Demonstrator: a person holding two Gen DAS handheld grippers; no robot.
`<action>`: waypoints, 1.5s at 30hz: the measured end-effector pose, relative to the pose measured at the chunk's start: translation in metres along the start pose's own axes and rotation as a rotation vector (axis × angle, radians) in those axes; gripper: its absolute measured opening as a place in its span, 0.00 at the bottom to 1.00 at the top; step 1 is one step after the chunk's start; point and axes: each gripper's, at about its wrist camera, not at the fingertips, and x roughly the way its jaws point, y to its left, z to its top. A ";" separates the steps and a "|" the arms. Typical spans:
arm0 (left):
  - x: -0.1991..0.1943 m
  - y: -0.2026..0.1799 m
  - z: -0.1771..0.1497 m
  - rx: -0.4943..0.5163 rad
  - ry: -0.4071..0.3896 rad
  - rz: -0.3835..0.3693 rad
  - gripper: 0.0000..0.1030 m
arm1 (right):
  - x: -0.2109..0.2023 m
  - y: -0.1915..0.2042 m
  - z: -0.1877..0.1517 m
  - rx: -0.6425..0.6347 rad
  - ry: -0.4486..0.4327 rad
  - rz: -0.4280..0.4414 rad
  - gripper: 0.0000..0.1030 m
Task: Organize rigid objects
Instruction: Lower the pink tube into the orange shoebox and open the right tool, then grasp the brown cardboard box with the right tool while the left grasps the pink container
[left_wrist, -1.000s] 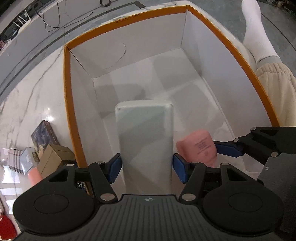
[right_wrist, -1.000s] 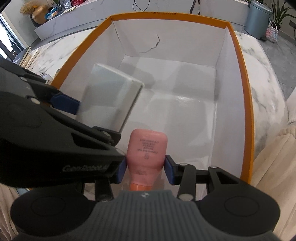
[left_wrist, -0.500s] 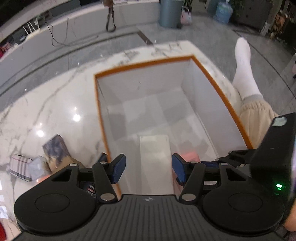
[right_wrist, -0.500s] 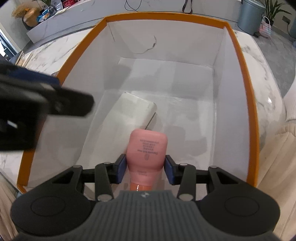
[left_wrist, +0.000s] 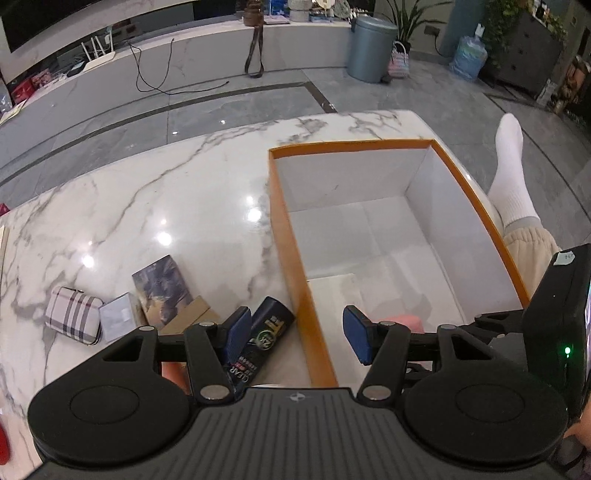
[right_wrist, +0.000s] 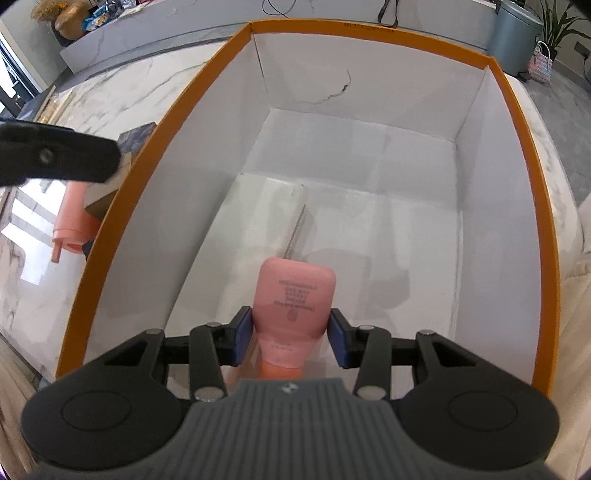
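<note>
An orange-rimmed white box (left_wrist: 291, 240) (right_wrist: 177, 122) stands on the marble table. A flat white box (left_wrist: 336, 295) (right_wrist: 262, 218) lies on its floor by the near left wall. My left gripper (left_wrist: 297, 338) is open and empty, raised above the box's left rim. My right gripper (right_wrist: 291, 338) is shut on a pink tube (right_wrist: 295, 299), held low inside the box beside the white box; the tube also shows in the left wrist view (left_wrist: 400, 321).
Left of the box on the table lie a dark can (left_wrist: 264, 338), a dark book (left_wrist: 160, 284), a cardboard box (left_wrist: 192, 314), a small white box (left_wrist: 118, 319) and a plaid pouch (left_wrist: 72, 314). A pink bottle (right_wrist: 74, 218) lies outside the left wall. A person's leg (left_wrist: 513, 192) is at right.
My left gripper let go of the white box, which now lies on the box floor, and rose up and back to the left. My right gripper still holds the pink tube.
</note>
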 end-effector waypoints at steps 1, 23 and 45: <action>-0.002 0.002 -0.002 0.000 -0.003 -0.001 0.66 | -0.001 0.000 -0.001 0.000 0.002 -0.007 0.43; -0.055 0.070 -0.049 0.042 -0.168 0.124 0.73 | -0.086 0.085 0.006 -0.180 -0.303 0.053 0.47; 0.048 0.159 -0.064 -0.281 0.031 -0.003 0.71 | 0.007 0.151 0.058 -0.346 -0.168 0.104 0.55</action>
